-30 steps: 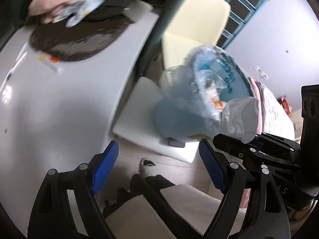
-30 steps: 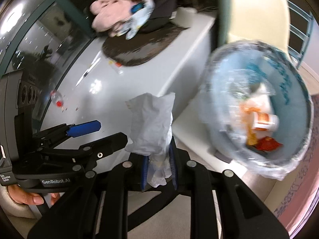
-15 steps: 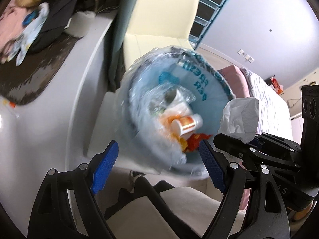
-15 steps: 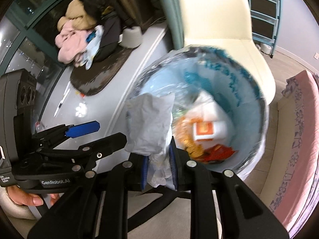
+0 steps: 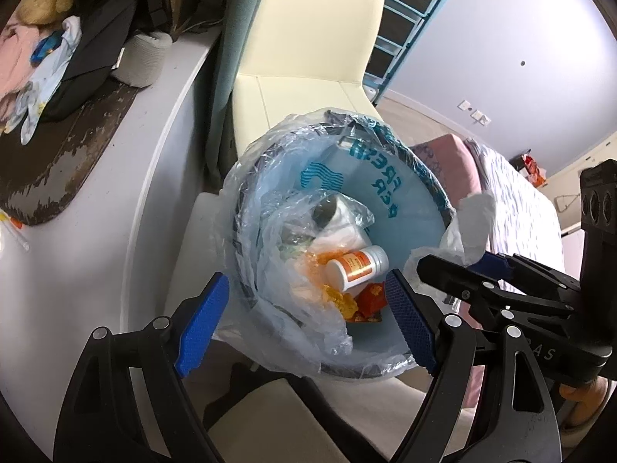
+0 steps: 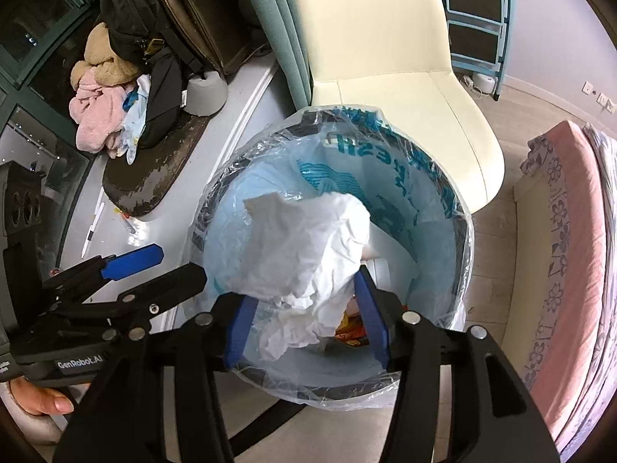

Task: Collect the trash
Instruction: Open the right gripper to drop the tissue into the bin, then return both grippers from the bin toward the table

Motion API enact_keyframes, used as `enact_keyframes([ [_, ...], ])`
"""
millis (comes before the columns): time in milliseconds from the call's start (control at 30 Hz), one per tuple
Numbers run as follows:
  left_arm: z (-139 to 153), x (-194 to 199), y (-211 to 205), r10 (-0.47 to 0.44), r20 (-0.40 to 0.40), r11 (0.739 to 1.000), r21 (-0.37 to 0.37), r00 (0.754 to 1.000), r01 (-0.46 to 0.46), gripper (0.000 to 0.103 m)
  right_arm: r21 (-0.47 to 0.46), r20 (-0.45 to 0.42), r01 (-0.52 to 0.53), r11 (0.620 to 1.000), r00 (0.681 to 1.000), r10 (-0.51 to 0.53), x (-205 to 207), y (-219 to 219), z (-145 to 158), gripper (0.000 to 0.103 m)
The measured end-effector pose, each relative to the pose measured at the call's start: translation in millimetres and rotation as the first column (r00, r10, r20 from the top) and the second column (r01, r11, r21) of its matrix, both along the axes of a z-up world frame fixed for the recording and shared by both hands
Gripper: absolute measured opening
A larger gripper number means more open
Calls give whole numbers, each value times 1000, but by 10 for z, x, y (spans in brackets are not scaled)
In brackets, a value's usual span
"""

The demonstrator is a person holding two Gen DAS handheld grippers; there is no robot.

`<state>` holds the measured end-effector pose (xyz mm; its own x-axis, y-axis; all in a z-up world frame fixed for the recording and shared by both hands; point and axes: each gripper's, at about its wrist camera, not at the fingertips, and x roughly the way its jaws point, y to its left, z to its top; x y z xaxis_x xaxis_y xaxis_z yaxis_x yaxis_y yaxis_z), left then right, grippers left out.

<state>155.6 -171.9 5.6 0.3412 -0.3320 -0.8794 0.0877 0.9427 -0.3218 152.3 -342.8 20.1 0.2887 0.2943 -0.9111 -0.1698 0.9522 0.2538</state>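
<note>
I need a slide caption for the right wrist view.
Right tongs opening above the lined bin, crumpled tissue between them.

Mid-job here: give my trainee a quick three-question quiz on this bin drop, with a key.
1. True or false: the right gripper has its jaws clamped tight on the crumpled tissue.
2. What lies under the tissue? A) the lined trash bin B) the cream chair C) the dark mat
3. Name one item already in the bin.

Key: 1 false, the jaws are opening, tissue between them; 2 A; 3 the orange-labelled bottle.
</note>
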Motion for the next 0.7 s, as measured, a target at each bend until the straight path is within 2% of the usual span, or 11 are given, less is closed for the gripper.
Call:
enact_keyframes([
  [167,11,-65,85,17,2,1000,-4,1000,-17,81,-15,15,17,1000,1000,-16,-44,19,31,56],
  [433,65,-172,153,26,14,1000,1,1000,-26,81,-8,29,1,1000,1000,-1,-128,109,92,56],
  [467,81,-187,166,29,18,1000,8,999,-29,81,-10,30,-1,1000,1000,1,-136,126,96,56],
  [600,211,-262,185,34,82,993,113,996,-43,81,-2,34,-19,1000,999,19,-169,205,121,56],
  [700,295,-318,256,49,102,991,119,994,-62,81,5,41,-40,999,998,39,-213,301,145,56],
])
